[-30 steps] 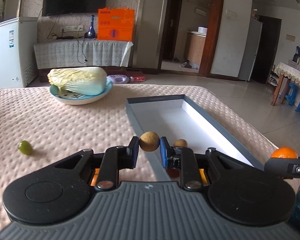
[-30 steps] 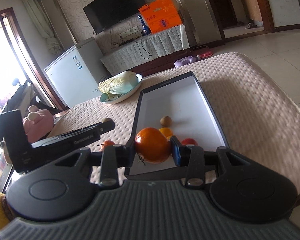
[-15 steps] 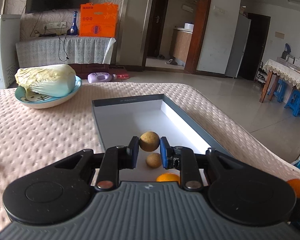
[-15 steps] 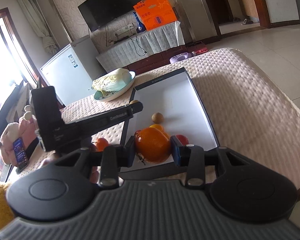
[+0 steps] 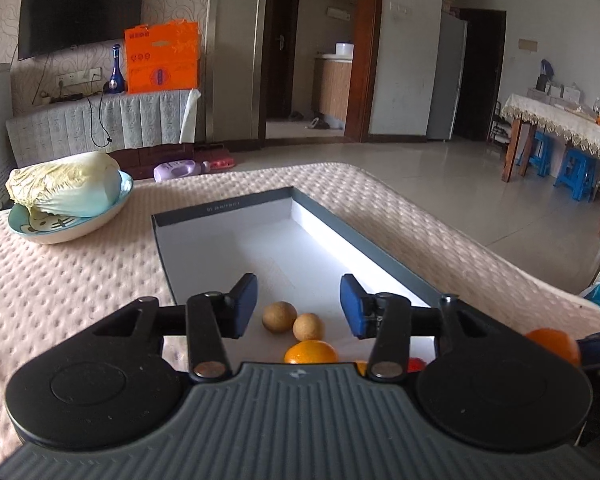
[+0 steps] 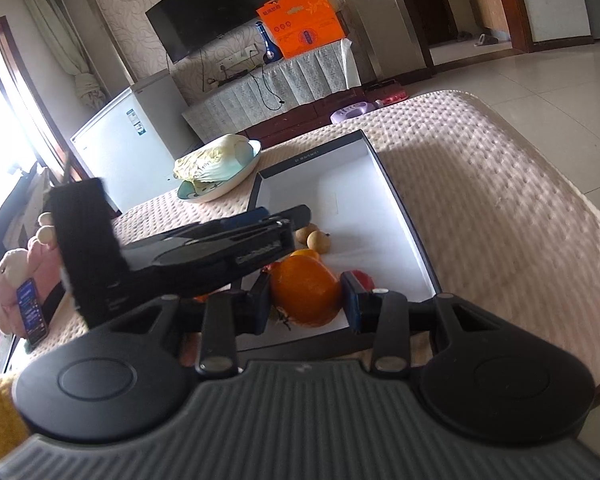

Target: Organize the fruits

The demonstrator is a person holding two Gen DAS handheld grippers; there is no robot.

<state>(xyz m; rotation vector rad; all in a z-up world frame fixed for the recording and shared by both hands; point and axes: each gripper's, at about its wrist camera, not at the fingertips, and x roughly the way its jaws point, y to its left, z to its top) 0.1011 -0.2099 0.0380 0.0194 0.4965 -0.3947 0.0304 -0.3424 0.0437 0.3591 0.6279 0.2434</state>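
Note:
A shallow grey box (image 5: pixel 220 210) with a white floor lies on the quilted table. My left gripper (image 5: pixel 298 306) hangs over its near end, its jaws opening, with nothing between the pads. Below it two small brown round fruits (image 5: pixel 279 317) (image 5: pixel 308 327) rest side by side on the box floor, next to an orange fruit (image 5: pixel 310 352). My right gripper (image 6: pixel 306 300) is shut on an orange (image 6: pixel 304 290) above the box's near edge. The left gripper's body (image 6: pixel 204 256) crosses the right wrist view. A red fruit (image 6: pixel 362 280) lies in the box.
A blue bowl with a napa cabbage (image 5: pixel 66 188) stands at the table's far left. The table's right edge (image 5: pixel 500 264) drops to the tiled floor. Plush toys and a phone (image 6: pixel 30 310) lie at the left in the right wrist view.
My left gripper carried the brown fruit right over the box, then opened. The fruit now lies on the box floor beside the other brown one. The right gripper stayed put with its orange.

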